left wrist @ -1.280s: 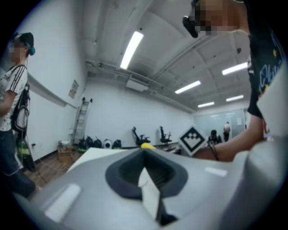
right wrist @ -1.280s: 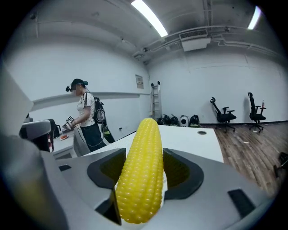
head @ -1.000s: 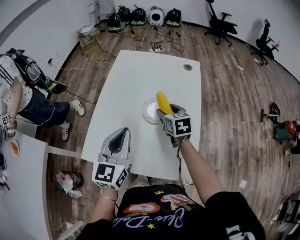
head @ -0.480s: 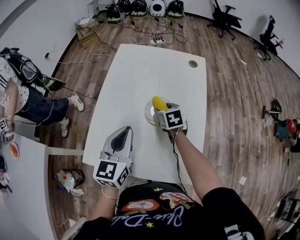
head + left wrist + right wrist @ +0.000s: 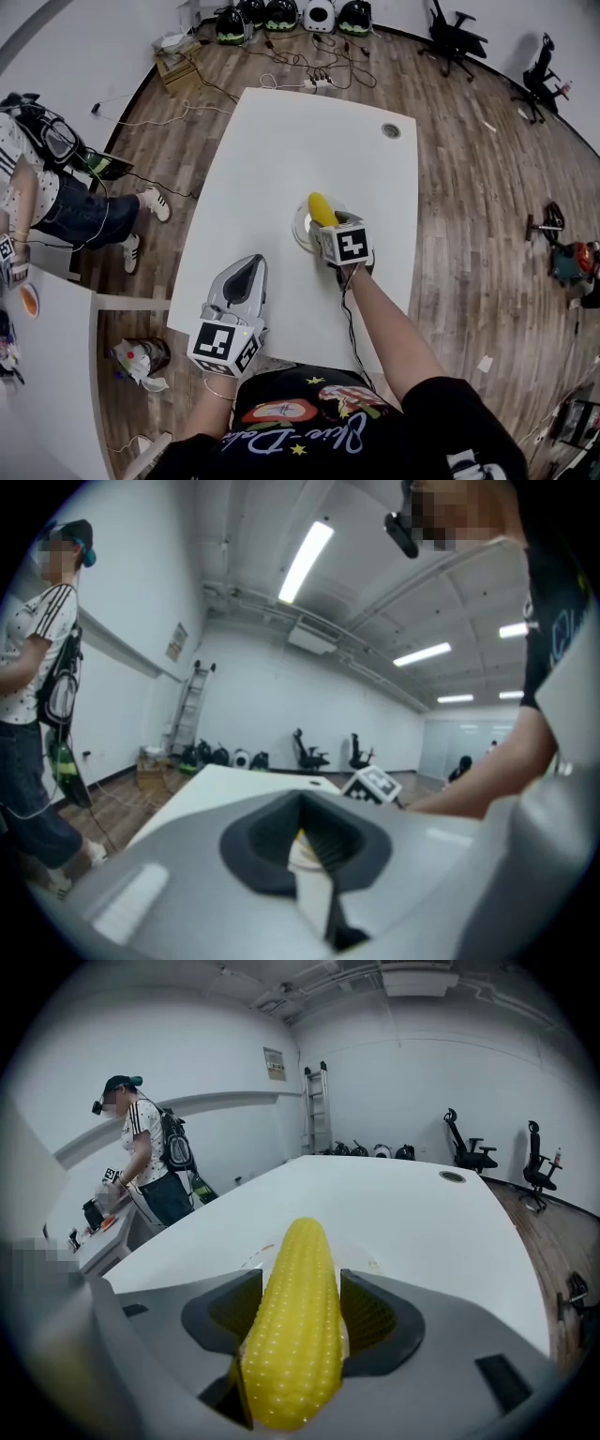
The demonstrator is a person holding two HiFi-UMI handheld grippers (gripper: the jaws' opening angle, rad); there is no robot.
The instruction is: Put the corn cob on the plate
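Observation:
A yellow corn cob [image 5: 321, 208] [image 5: 295, 1326] sticks out forward from my right gripper [image 5: 328, 223] [image 5: 300, 1309], which is shut on its rear half. The cob's tip lies over the small white plate [image 5: 301, 226] in the middle of the white table [image 5: 281, 141]. In the right gripper view only slivers of the plate [image 5: 260, 1252] show behind the cob, so I cannot tell whether cob and plate touch. My left gripper [image 5: 246, 269] [image 5: 314, 855] hangs above the table's near edge, shut and empty.
A round cable hole [image 5: 391, 130] sits at the table's far right corner. A person [image 5: 37, 187] stands at the left by a second white table [image 5: 52, 375]. Office chairs [image 5: 453, 37] and helmets [image 5: 281, 14] line the far wall on the wooden floor.
My right gripper has shifted a little with the corn cob, bringing it closer over the plate. The left gripper has stayed where it was.

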